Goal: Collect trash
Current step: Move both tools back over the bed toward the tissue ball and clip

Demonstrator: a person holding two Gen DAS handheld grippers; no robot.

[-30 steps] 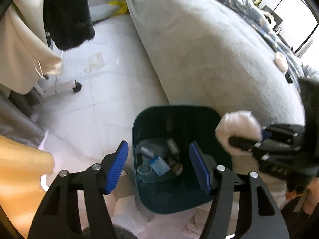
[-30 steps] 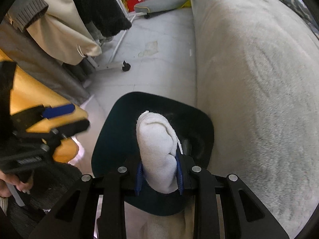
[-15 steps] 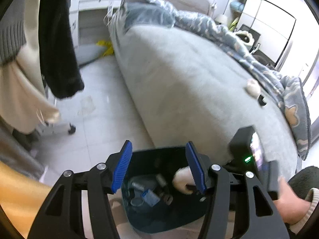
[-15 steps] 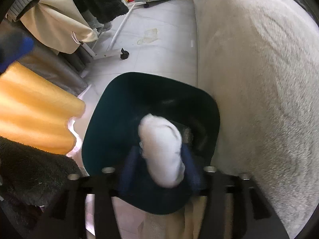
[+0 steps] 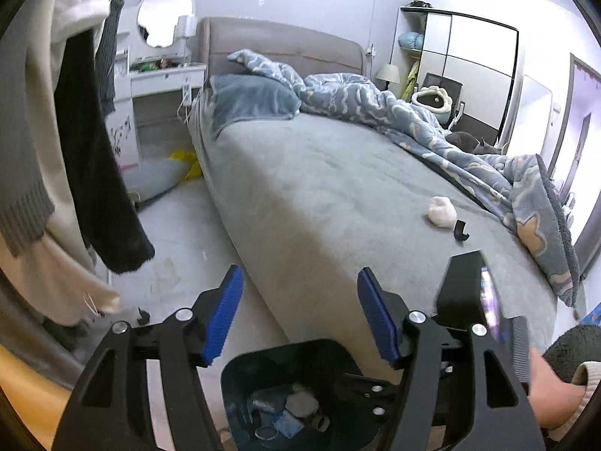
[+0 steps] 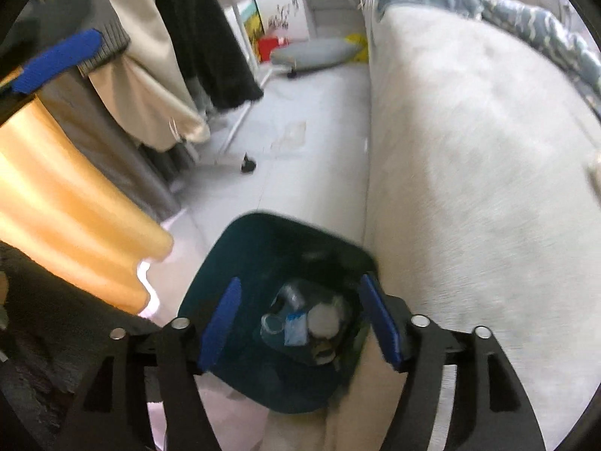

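A dark teal trash bin (image 6: 240,248) stands on the floor beside the bed; it also shows in the left wrist view (image 5: 240,368). Inside lie several pieces of trash, with a white wad (image 6: 322,317) on top. My right gripper (image 6: 300,317) is open and empty just above the bin. My left gripper (image 5: 298,315) is open and empty, held higher and facing the bed. On the grey bedsheet (image 5: 319,195) lie another white wad (image 5: 440,212) and a small black piece (image 5: 460,230).
Clothes hang on a rack (image 6: 195,37) to the left of the bin. A rumpled blue duvet (image 5: 413,112) covers the far side of the bed. A white dresser (image 5: 157,105) stands at the headboard. A grey cushion (image 6: 315,52) lies on the floor.
My right gripper opened and let go of the white wad, which now lies in the bin. My left gripper tilted up from the bin toward the bed.
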